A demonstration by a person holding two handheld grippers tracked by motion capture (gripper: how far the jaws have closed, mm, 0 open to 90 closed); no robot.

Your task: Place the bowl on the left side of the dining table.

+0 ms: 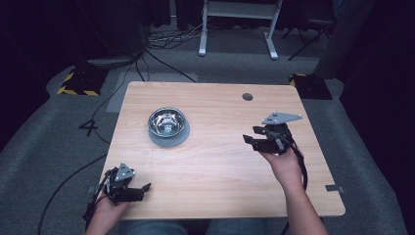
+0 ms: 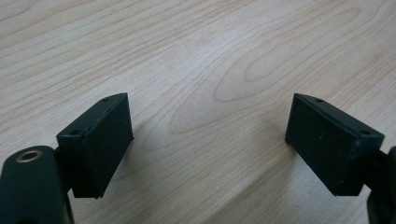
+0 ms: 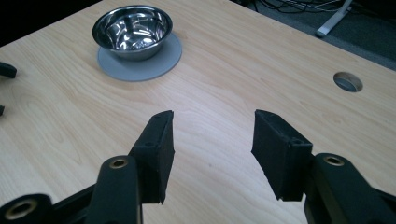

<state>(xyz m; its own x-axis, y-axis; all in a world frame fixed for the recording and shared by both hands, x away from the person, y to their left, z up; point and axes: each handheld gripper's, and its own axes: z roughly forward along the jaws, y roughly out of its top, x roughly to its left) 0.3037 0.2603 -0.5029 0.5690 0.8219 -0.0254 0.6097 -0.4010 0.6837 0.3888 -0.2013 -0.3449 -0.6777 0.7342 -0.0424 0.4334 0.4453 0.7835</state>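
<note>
**Both claws empty, bowl waiting on its disc**

From the high view I have the steel bowl point(image 1: 167, 122) sitting upright on a flat grey disc point(image 1: 169, 137), left of centre on the wooden surface point(image 1: 215, 166) and toward its far half. The bowl is empty as far as I can see, its shiny inside reflecting the room.

My right claw point(image 1: 255, 139) hangs over the right side of the surface, well apart from the bowl, with its tips turned toward the left. In the right gripper view its jaws stand partly open with only bare wood between them, and the bowl point(image 3: 132, 31) on its disc point(image 3: 140, 65) shows up ahead and to the upper left. A round cable hole point(image 3: 348, 81) in the surface lies off to the upper right.

My left claw point(image 1: 145, 188) sits at the near left corner of the surface, also far from the bowl. In the left gripper view its jaws are spread wide, low over the wood grain, holding nothing.
</note>
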